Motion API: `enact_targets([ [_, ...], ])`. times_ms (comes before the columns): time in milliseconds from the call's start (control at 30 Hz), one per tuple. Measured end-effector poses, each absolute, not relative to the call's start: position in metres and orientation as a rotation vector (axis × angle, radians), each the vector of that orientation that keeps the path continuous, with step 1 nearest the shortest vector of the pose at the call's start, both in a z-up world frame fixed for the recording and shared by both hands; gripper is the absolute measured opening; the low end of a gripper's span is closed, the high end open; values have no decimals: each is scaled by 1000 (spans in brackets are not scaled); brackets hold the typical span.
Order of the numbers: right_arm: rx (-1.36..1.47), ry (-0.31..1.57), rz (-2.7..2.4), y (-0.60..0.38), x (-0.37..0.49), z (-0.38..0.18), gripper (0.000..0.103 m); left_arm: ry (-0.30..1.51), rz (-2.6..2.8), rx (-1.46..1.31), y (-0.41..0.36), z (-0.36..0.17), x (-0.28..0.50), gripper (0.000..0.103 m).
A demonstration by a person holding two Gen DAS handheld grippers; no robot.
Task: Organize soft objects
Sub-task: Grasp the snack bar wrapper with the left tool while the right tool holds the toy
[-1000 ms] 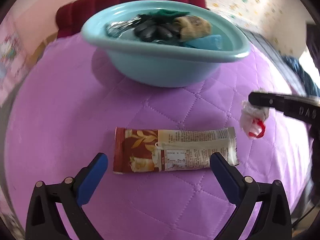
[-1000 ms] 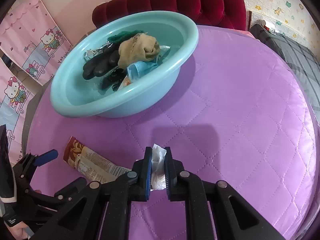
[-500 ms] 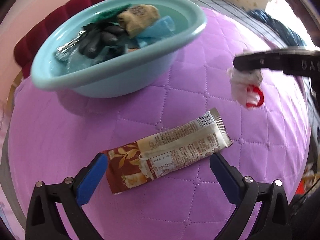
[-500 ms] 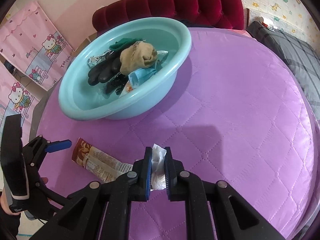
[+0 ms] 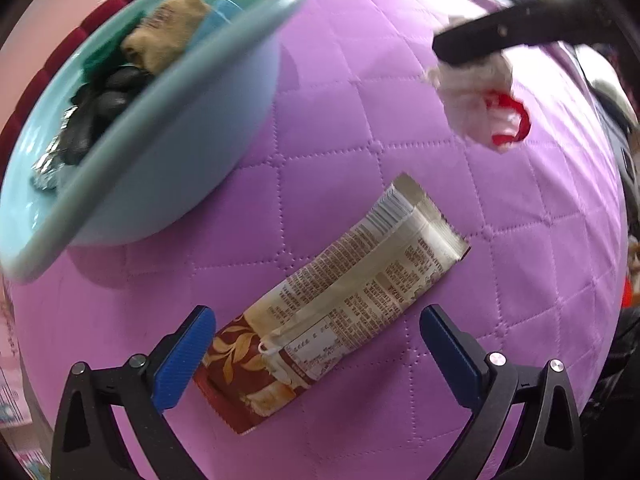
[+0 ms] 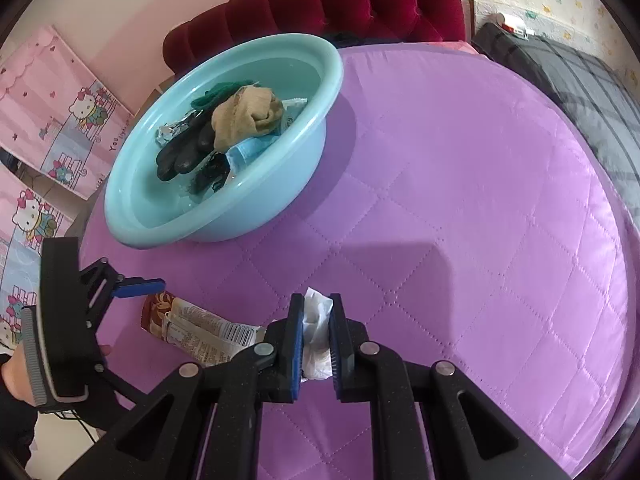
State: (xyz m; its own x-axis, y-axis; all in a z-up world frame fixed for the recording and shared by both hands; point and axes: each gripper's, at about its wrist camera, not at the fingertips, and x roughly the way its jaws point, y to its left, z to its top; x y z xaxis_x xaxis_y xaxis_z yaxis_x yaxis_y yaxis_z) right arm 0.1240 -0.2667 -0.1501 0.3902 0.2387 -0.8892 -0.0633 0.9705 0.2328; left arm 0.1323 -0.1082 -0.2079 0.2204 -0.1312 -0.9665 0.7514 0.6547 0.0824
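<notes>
As I read both wrist views, two items are left outside the basin and each tool has one of them to deal with.

Right gripper: pressed together on a crumpled white plastic bag – I have it pinched between the blue pads, lifted clear of the quilt. From the left wrist view the same bag hangs below the black finger, with a red handle loop showing at its lower edge.

Left gripper: spread wide, nothing between the pads. It points down at the snack wrapper, whose red end lies between the two blue pads; I cannot tell whether a pad touches it yet.

Snack wrapper: flat on the purple quilt, lying diagonally, near the basin but outside it.

Basin: teal, standing on the quilt towards the red headboard. Already inside – a tan sock, a black glove, a green cloth, a light blue packet, a scrap of silver foil.

Done, by my judgement: most of the soft things are already collected in the basin.

Left to do: carry the bag over the rim and release it; close on the wrapper, lift it, drop it in too. I see nothing else loose on the quilt.

Progress: late – roughly the last two placements.
</notes>
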Motion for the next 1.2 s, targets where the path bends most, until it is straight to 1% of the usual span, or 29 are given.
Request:
enact_targets([
  [100,177,1157,186,-267,122,-151,10,1199,-685,660,-115,-211,133,103],
  [333,185,1163,175,-267,117,-152,10,1246,-704,618,-124,-218,147,103],
  [367,185,1164,175,-266,117,-152,10,1245,-705,616,-125,-217,147,101],
  [400,185,1163,173,-266,116,-152,10,1241,-715,614,-125,-216,145,95],
  [433,186,1163,172,-265,116,-152,10,1235,-732,613,-126,-214,142,85],
  [467,187,1164,172,-265,116,-151,10,1226,-744,614,-126,-213,137,79],
  [500,187,1163,172,-264,116,-151,10,1221,-756,615,-129,-211,134,70],
  [533,187,1163,172,-264,116,-151,10,1226,-758,608,-128,-210,134,66],
  [567,187,1162,172,-263,115,-150,10,1229,-753,598,-128,-209,133,63],
  [600,189,1161,172,-263,115,-150,10,1236,-743,576,-127,-208,134,59],
  [633,191,1160,172,-262,115,-149,10,1240,-728,549,-127,-208,135,51],
  [667,192,1161,172,-261,114,-149,10,1243,-716,528,-124,-206,136,49],
  [733,192,1158,175,-259,112,-147,10,1245,-697,475,-117,-205,136,40],
  [900,183,1147,182,-254,106,-141,10,1240,-677,434,-110,-204,123,35],
  [1200,161,1133,188,-247,93,-133,10,1240,-606,366,-88,-202,94,34],
])
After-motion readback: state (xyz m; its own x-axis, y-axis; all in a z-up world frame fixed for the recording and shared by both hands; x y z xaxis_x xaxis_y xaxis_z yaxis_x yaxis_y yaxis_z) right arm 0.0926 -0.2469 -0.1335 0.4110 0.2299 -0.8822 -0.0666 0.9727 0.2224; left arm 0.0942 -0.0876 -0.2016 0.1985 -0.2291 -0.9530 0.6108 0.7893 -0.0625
